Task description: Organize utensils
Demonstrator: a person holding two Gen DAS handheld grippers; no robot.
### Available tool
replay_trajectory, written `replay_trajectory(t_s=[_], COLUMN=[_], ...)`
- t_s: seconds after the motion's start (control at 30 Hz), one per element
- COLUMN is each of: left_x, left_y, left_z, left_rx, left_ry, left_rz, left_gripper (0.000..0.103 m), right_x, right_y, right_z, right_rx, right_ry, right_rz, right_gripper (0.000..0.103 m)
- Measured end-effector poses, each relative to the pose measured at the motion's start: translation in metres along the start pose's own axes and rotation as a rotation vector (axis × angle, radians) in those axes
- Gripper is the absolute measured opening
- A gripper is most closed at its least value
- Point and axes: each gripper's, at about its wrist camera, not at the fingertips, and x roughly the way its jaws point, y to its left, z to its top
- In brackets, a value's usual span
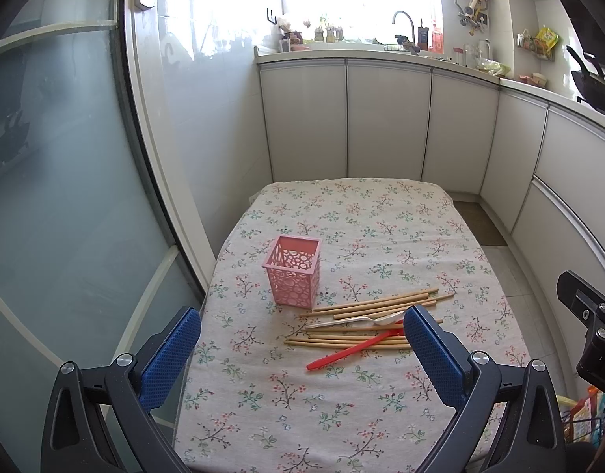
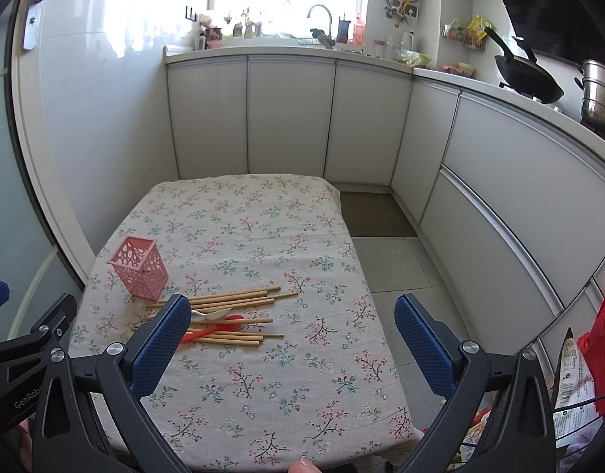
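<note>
A pink perforated holder (image 1: 293, 277) (image 2: 139, 272) stands upright and empty on the floral tablecloth (image 1: 341, 394) (image 2: 263, 374), left of centre. Just right of it lies a loose pile of several wooden chopsticks (image 1: 375, 302) (image 2: 233, 298), with a white plastic spoon (image 1: 357, 321) (image 2: 211, 314) and a red plastic spoon (image 1: 351, 352) (image 2: 217, 330) across them. My left gripper (image 1: 302, 325) is open, hovering short of the pile with nothing between its blue pads. My right gripper (image 2: 290, 315) is open too, above the table's right half, empty.
White kitchen cabinets (image 1: 385, 118) run along the back and right under a counter with a sink tap (image 2: 320, 15), a wok (image 2: 527, 75) and a steel pot (image 2: 600, 94). A frosted glass door (image 1: 66, 197) stands left. Bags and a wire basket (image 2: 578, 394) sit at the right.
</note>
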Motion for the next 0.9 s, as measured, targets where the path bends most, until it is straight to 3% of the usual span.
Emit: replay_trajectory(t_s=[0.9], left_x=[-0.0015], left_y=[0.0000], left_z=[-0.0008], left_rx=[0.003], left_ry=[-0.008], left_rz=[0.007], left_gripper=[0.103], right_x=[-0.0010], right_y=[0.0006], right_z=[0.0002], right_rx=[-0.003], right_ry=[-0.001], right_rz=[0.000], right_gripper=[0.103])
